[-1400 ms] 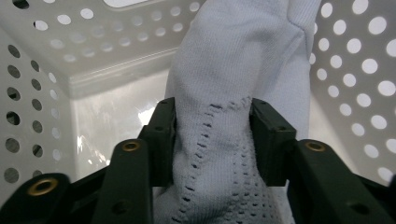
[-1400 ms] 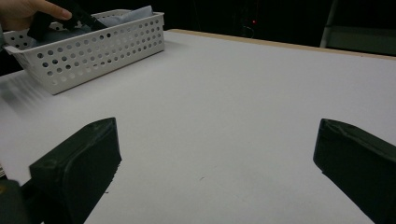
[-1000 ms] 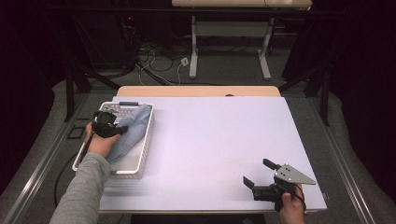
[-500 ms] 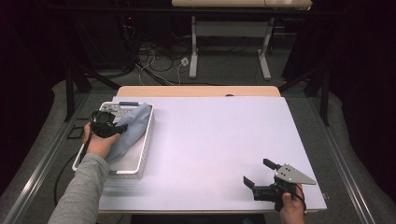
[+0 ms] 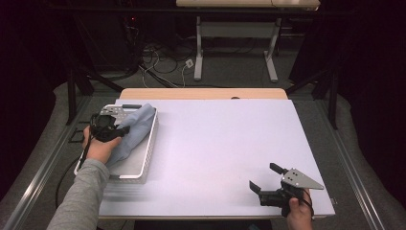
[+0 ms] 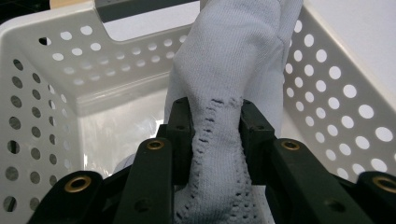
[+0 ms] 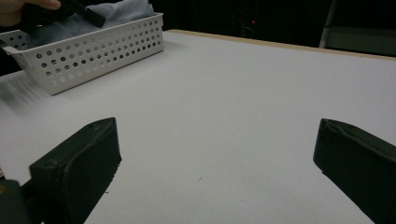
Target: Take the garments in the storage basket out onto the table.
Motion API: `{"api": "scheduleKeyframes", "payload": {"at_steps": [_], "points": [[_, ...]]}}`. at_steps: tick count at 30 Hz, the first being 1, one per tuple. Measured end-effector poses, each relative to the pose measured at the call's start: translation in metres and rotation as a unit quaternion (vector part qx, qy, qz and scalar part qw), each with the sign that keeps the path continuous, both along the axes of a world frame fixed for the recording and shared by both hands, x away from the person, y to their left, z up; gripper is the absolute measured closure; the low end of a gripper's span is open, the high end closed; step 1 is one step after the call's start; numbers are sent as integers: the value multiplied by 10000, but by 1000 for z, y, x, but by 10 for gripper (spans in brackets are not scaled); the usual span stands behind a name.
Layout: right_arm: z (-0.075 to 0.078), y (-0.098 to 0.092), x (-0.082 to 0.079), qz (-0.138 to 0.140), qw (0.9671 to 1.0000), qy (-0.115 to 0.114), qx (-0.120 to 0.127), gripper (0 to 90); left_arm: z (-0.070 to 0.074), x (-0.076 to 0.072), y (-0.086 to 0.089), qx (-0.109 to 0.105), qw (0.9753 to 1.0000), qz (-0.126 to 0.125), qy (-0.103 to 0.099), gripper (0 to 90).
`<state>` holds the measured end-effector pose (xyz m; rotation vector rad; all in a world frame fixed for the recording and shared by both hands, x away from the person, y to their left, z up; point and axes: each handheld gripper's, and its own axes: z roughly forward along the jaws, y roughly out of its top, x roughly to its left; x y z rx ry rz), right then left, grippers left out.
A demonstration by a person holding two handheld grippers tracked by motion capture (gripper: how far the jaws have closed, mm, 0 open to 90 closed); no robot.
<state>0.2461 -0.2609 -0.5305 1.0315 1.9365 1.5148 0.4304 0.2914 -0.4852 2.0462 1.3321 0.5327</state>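
Cloth (image 6: 233,70) lies in the white basket (image 5: 148,148) at the counter's left, long axis along the basket, pinched between left gripper (image 6: 215,135) fingers; right gripper (image 5: 268,184), fingers wide and empty, sits well apart.

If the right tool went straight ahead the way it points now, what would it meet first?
Probably nothing soon: the open right tool faces bare table; the white basket sits off to the left of that line.

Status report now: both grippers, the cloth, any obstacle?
Left gripper shut on pale blue knitted cloth inside white perforated plastic basket. Right gripper open, empty, above table. No obstacle.
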Motion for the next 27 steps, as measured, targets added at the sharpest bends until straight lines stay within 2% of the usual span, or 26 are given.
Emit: {"api": "scheduleKeyframes", "payload": {"at_steps": [21, 27], "points": [[0, 0, 0, 14, 10000, -12, -13, 4, 12, -9, 7, -187, 9991, 60, -370, 704], [0, 0, 0, 1, 10000, 7, 5, 4, 16, -11, 8, -295, 9983, 107, -482, 704]]}}
